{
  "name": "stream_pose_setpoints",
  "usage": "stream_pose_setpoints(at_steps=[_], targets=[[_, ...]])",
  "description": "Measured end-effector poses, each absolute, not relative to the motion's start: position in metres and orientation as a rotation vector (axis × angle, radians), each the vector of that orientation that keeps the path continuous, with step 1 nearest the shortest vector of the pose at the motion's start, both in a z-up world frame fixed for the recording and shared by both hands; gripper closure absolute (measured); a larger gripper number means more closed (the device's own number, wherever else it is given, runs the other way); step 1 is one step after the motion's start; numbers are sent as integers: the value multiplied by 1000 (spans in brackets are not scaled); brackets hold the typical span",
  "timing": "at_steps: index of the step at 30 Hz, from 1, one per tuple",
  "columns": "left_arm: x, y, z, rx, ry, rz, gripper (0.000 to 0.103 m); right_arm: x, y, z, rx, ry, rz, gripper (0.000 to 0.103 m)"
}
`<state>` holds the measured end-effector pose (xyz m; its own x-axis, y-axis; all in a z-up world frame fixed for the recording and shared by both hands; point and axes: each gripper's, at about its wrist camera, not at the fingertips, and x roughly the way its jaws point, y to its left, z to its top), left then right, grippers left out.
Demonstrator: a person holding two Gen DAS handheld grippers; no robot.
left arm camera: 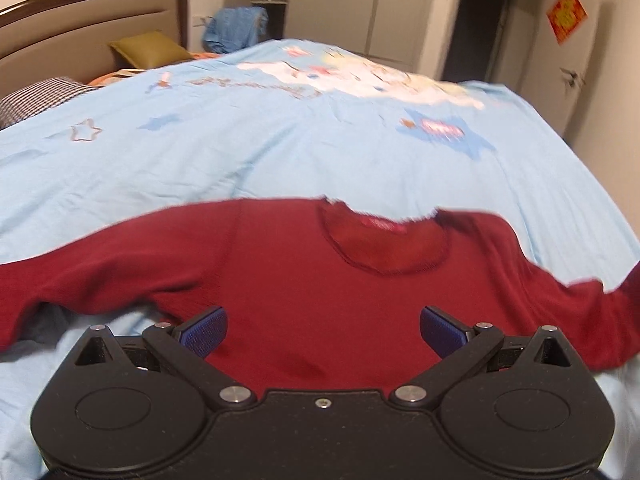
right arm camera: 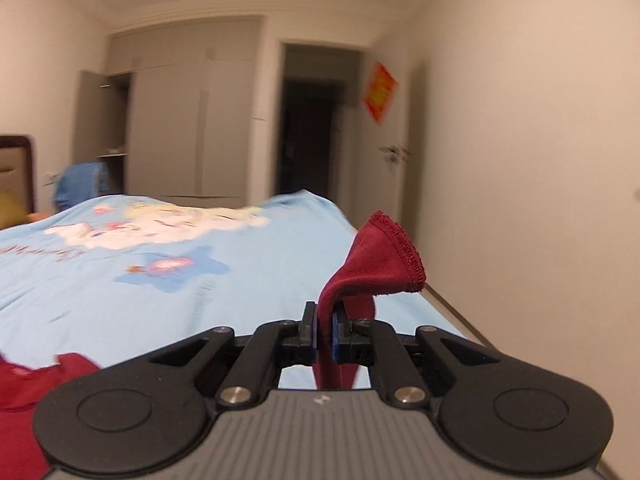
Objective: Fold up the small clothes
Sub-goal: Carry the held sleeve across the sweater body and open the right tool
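Note:
A dark red long-sleeved sweater [left arm camera: 304, 276] lies spread face up on the light blue bedspread [left arm camera: 240, 152], its neckline away from me and its sleeves stretched left and right. My left gripper [left arm camera: 323, 330] hovers open over the sweater's lower body, blue pads [left arm camera: 204, 330] wide apart with nothing between them. In the right wrist view my right gripper [right arm camera: 325, 334] is shut on the red sleeve [right arm camera: 380, 256] near its cuff. The cuff stands lifted above the bed's right edge. More of the sweater [right arm camera: 24, 384] shows at the lower left.
A brown headboard [left arm camera: 92, 24] with an olive cushion [left arm camera: 148, 48] and a checked pillow [left arm camera: 40, 96] stands at the far left. A blue garment [left arm camera: 236, 28] hangs beyond the bed. Wardrobe doors [right arm camera: 192, 128], a dark doorway [right arm camera: 308, 136] and a wall [right arm camera: 520, 160] close off the right.

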<state>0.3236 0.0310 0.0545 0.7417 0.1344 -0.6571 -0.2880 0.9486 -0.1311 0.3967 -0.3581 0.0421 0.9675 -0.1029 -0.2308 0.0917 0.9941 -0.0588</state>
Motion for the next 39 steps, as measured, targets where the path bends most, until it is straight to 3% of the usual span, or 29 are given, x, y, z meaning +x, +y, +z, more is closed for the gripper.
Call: stream_pose_setpoints(at_steps=[12, 33, 37, 39], targets=[[287, 117, 75, -358, 619, 390, 1, 376, -169, 66, -287, 138, 281, 96], [265, 166, 56, -385, 616, 507, 1, 313, -12, -41, -599, 339, 580, 95], [267, 166, 54, -390, 620, 506, 1, 309, -5, -58, -659, 384, 646, 84], [269, 165, 53, -389, 620, 502, 1, 301, -8, -60, -659, 396, 679, 66]])
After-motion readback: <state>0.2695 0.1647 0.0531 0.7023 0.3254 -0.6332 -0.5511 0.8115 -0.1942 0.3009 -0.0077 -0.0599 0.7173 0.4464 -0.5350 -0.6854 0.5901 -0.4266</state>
